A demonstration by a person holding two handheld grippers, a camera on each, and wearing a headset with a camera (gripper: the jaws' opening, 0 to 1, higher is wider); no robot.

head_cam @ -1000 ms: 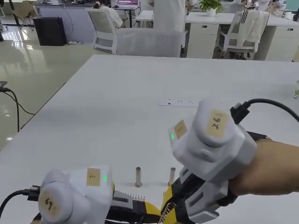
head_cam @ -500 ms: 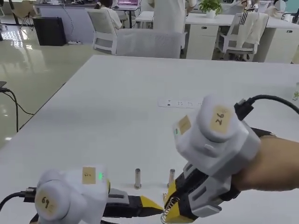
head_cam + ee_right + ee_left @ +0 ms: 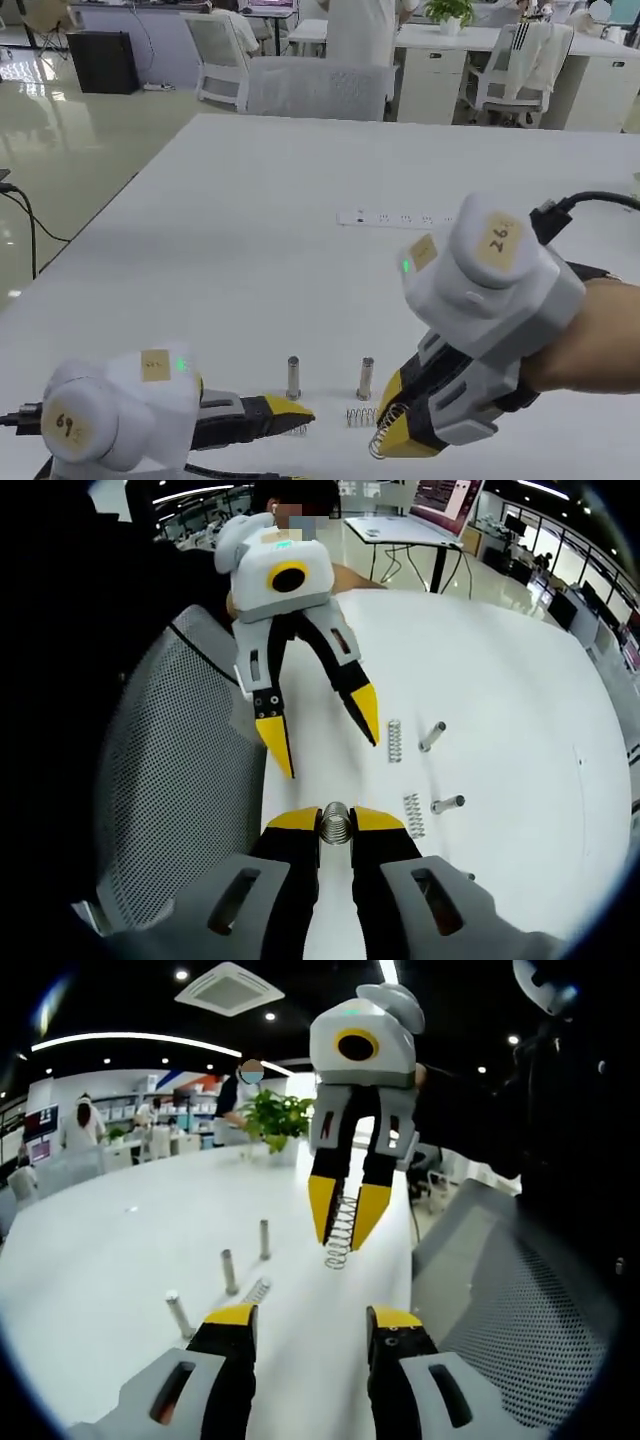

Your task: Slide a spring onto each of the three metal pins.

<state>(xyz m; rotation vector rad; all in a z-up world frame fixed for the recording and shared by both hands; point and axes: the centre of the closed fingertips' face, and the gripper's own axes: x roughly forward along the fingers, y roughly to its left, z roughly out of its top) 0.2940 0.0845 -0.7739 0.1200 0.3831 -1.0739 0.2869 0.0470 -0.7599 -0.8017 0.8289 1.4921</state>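
Two upright metal pins (image 3: 293, 375) (image 3: 366, 378) stand on the white table near its front. In the left gripper view three pins (image 3: 229, 1270) stand in a row. My right gripper (image 3: 390, 435) (image 3: 337, 825) is shut on a spring (image 3: 337, 823) (image 3: 380, 432), held just right of the pins and above the table. My left gripper (image 3: 292, 410) (image 3: 313, 1320) is open, with nothing between its yellow tips, and points at the right gripper (image 3: 342, 1225) from the left. Two loose springs (image 3: 394, 740) (image 3: 413, 813) lie beside the pins; one spring (image 3: 360, 416) lies in front of the right pin.
A white power strip (image 3: 398, 218) lies flat further back on the table (image 3: 250, 220). A mesh chair back (image 3: 170, 780) is close behind the grippers. Office chairs and desks stand beyond the far edge.
The two grippers have drawn apart: the right one moved right with its spring, the left one drew back left. A loose spring in front of the right pin has come into sight.
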